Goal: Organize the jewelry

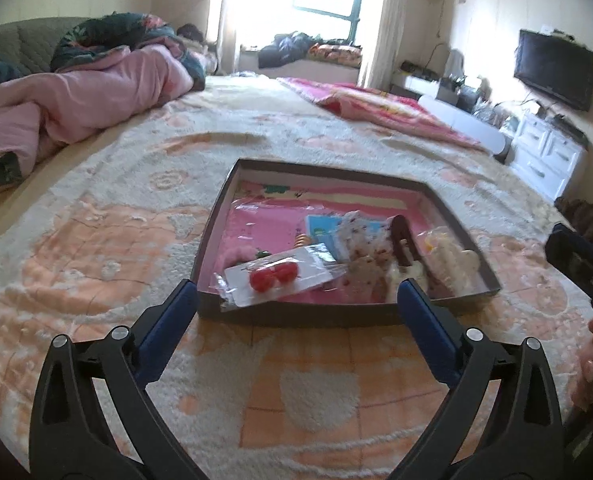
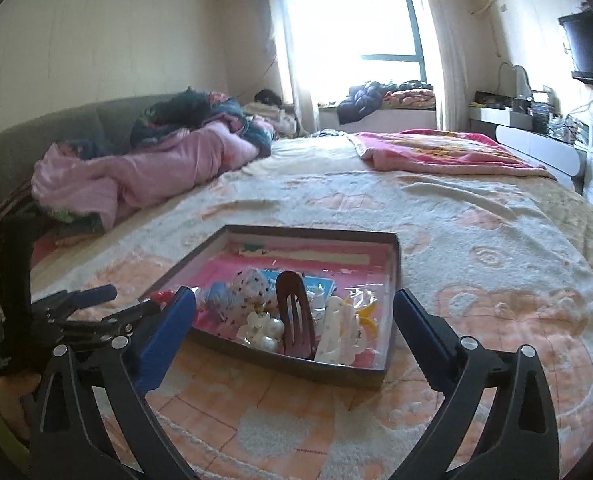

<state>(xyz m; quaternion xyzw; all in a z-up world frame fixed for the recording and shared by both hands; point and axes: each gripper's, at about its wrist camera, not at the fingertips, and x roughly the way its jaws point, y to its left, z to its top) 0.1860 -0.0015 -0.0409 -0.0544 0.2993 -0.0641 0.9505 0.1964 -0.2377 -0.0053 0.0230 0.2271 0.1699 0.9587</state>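
Observation:
A shallow dark box [image 1: 296, 316] with a pink lining lies on the bed and holds the jewelry. In it are a white card with red earrings [image 1: 274, 274], a brown hair clip [image 1: 402, 240], white clips [image 1: 454, 260] and a spotted bow [image 1: 360, 228]. My left gripper [image 1: 296, 292] is open and empty, just before the box's near edge. The right wrist view shows the same box [image 2: 292, 364], the brown clip [image 2: 294, 312], white pearl clips [image 2: 336, 340] and a yellow piece [image 2: 366, 314]. My right gripper [image 2: 294, 304] is open and empty at the box's near side.
The box sits on a cream and peach fleece blanket [image 1: 136, 240]. Pink bedding [image 1: 76, 104] is piled at the far left, a pink blanket [image 1: 396, 112] lies far right. White drawers [image 1: 544, 156] and a TV [image 1: 554, 68] stand past the bed's right edge.

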